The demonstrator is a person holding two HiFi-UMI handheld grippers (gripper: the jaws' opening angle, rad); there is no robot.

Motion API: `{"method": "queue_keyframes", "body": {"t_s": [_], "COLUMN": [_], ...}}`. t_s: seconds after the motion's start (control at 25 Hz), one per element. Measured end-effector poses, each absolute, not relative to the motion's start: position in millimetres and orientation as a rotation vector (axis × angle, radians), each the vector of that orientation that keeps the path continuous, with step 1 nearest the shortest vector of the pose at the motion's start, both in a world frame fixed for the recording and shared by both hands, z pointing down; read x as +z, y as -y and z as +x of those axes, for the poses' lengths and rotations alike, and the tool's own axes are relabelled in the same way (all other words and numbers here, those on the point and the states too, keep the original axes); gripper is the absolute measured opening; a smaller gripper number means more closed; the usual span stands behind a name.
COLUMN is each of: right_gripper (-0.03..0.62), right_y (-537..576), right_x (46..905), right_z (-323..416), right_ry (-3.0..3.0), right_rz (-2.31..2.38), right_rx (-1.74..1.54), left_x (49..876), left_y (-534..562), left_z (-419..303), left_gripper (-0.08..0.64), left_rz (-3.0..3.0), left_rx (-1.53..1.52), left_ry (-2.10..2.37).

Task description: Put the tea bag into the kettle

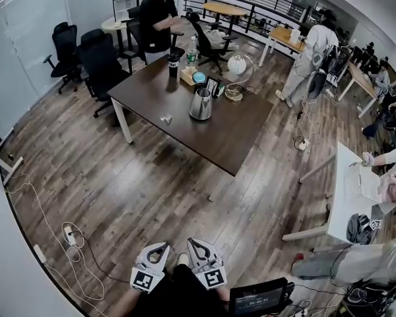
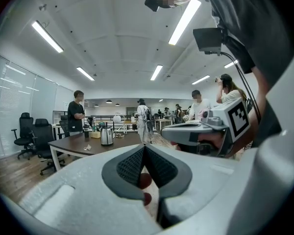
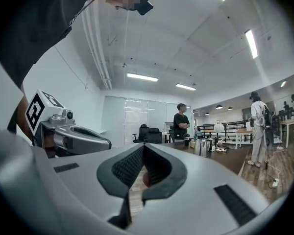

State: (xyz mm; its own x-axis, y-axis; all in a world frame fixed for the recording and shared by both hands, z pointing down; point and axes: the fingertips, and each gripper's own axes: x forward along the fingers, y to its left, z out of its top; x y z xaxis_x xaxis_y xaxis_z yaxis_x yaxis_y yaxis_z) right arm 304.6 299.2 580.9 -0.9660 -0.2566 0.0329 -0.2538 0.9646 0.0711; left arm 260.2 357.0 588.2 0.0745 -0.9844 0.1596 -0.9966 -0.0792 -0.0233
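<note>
A steel kettle [image 1: 200, 104] stands on the dark brown table [image 1: 237, 137] across the room, and a small white tea bag [image 1: 165, 119] lies on the tabletop to its left. My left gripper [image 1: 162, 247] and right gripper [image 1: 192, 242] sit side by side at the bottom edge, far from the table, both pointing towards it. In the left gripper view the jaws of the left gripper [image 2: 144, 147] meet at the tips with nothing between them, and the kettle [image 2: 107, 136] and tea bag [image 2: 87, 147] are small in the distance. The right gripper [image 3: 143, 146] is shut and empty too.
A person in black [image 1: 157, 18] stands behind the table, near cups and a box. Black office chairs [image 1: 99, 58] stand at its left end. Cables and a power strip [image 1: 71, 235] lie on the wood floor at left. A white desk [image 1: 346, 190] with people stands at right.
</note>
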Motion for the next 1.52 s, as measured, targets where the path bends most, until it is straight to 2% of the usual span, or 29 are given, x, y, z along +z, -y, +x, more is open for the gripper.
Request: {"method": "queue_keyframes", "body": {"t_s": [0.6, 1.0, 1.36, 1.52], "right_gripper": [0.006, 0.006, 0.006, 0.006], "right_y": [-261.8, -267.2, -296.6, -294.3], "right_x": [590.7, 574.0, 587.0, 565.2], "right_z": [274.4, 172.0, 74.4, 52.2], "right_ry": [2.973, 2.941, 2.864, 2.934], "right_rz": [0.557, 0.552, 0.522, 0.533], "right_rx": [-0.108, -0.187, -0.113, -0.184], "left_x": [607.9, 600.0, 596.1, 595.6], "left_y": [-314.0, -314.2, -341.9, -338.6], "left_z": [206.0, 106.1, -4.8, -18.3], "left_gripper": [-0.015, -0.015, -0.015, -0.015], "left_rz": [2.296, 2.358, 2.347, 2.374], "left_rx": [0.160, 0.106, 0.033, 0.109], "left_ry": [1.947, 1.903, 1.952, 1.919]}}
